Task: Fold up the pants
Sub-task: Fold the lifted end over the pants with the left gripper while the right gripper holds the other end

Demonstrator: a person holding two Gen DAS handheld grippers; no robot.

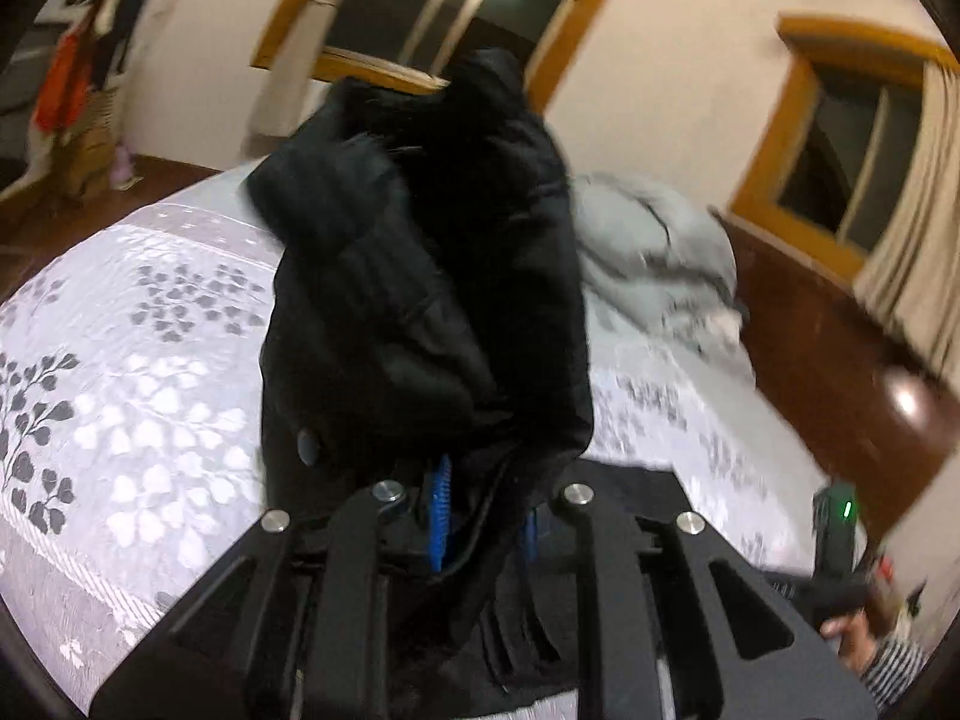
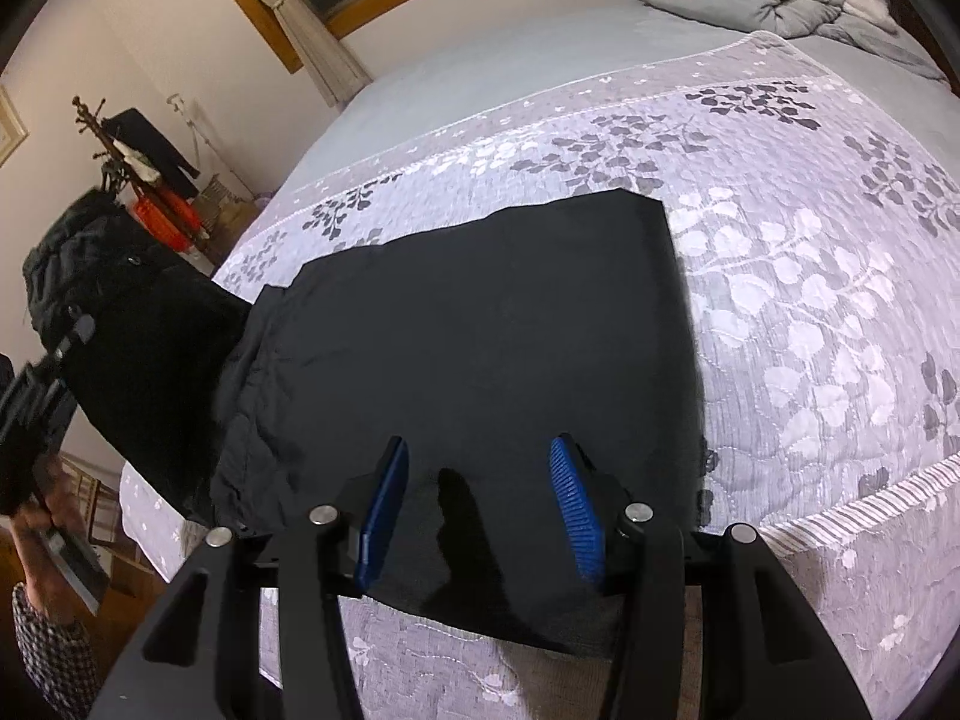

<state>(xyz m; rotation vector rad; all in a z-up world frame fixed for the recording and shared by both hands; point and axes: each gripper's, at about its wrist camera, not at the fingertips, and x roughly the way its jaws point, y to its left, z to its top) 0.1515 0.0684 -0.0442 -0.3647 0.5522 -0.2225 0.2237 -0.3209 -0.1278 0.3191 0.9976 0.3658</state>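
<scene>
Clamping bunched black pants [image 1: 420, 276] mid-frame, left hand-held gripper [image 1: 480, 516]; right hand-held gripper [image 2: 480, 504] wide apart, empty, over pants on bed [image 2: 810, 312].

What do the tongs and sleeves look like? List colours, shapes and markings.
Both tongs, left tongs and right tongs, are matte black angular linkages with silver round bolts and ribbed blue pads. The sleeve is finely checked black and white. No cables or lettering visible.

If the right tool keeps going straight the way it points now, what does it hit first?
Most likely the black pants lying flat on the bed: the open right tool points down onto them, with nothing between. Depth is hard to judge.
</scene>
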